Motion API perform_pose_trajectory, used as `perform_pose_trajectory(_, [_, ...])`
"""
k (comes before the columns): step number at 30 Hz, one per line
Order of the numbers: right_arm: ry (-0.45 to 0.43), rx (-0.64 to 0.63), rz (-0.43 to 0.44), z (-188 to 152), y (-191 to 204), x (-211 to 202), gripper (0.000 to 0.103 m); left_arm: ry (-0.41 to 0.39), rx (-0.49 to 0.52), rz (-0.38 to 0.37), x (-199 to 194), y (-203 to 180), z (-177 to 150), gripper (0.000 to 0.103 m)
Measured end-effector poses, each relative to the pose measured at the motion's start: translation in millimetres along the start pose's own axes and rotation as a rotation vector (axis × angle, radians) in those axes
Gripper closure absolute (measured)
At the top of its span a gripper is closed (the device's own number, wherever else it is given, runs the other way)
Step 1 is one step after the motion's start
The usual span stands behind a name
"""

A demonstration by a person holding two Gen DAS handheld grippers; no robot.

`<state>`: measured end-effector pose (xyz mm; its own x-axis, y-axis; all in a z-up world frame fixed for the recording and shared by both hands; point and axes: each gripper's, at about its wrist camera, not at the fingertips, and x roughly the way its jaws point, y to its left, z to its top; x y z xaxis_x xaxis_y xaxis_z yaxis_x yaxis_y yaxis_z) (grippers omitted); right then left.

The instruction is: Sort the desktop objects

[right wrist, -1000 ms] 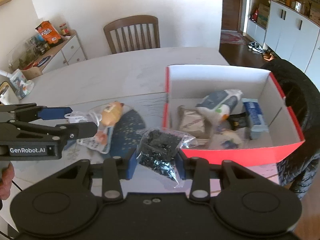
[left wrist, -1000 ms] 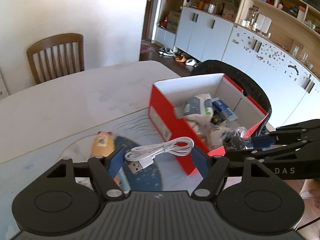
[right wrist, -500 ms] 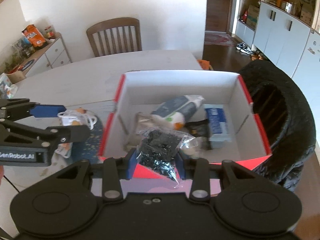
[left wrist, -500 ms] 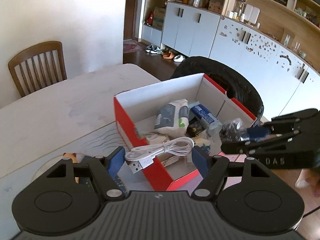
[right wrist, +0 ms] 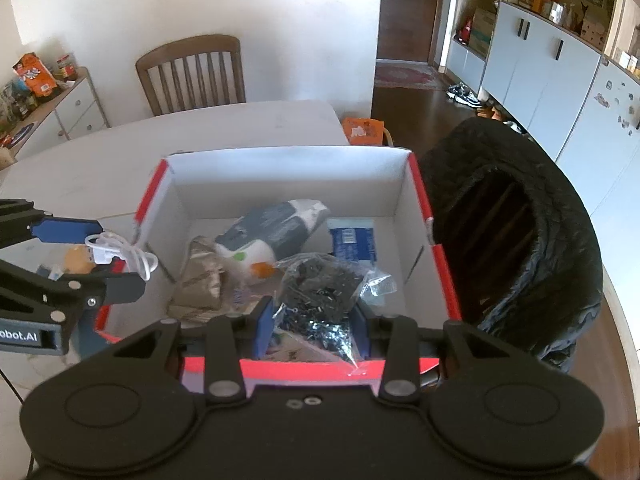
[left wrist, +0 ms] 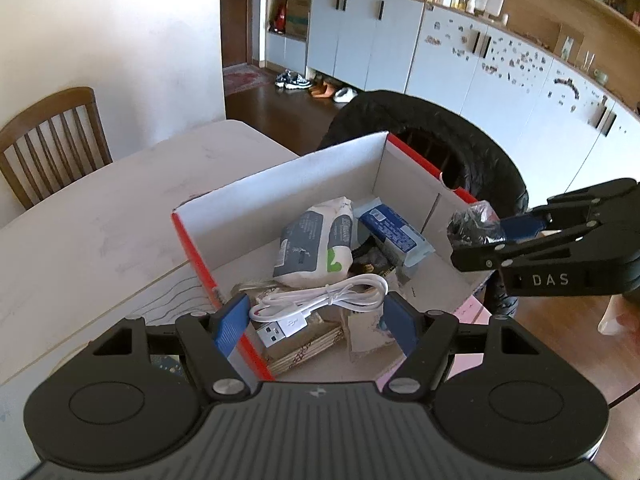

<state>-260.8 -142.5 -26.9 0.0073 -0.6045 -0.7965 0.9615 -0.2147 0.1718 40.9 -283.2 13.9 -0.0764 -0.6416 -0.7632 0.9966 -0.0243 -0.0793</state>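
A red shoebox with white inside [left wrist: 280, 168] [right wrist: 288, 168] stands on the pale table and holds a grey wipes pack [left wrist: 316, 248] [right wrist: 272, 228], a blue packet [left wrist: 394, 230] [right wrist: 352, 240] and other items. My left gripper [left wrist: 316, 316] is shut on a coiled white USB cable [left wrist: 320, 300] [right wrist: 120, 252] and holds it over the box's near left corner. My right gripper [right wrist: 312, 320] is shut on a clear bag of small black parts [right wrist: 320, 296] [left wrist: 474, 224] over the box's near wall.
A black padded jacket [right wrist: 520, 248] hangs on a chair right of the box. A wooden chair [right wrist: 192, 72] stands at the table's far side. An orange toy [right wrist: 78, 260] lies on a dark mat left of the box. Cabinets [left wrist: 480, 64] line the room beyond.
Both grippers have moved from the mat area to above the box, the left carrying the cable, the right carrying the bag. Their grips have not changed.
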Motion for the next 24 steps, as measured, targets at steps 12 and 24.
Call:
perform_pose_trajectory(12, [0.071, -0.06, -0.008, 10, -11, 49, 0.065, 0.058, 0.096, 0.023, 49, -27, 18, 0.03])
perform_pose_trajectory(24, [0.153, -0.123, -0.025, 7, -15, 83, 0.065, 0.133, 0.149, 0.041, 80, -34, 14, 0.03])
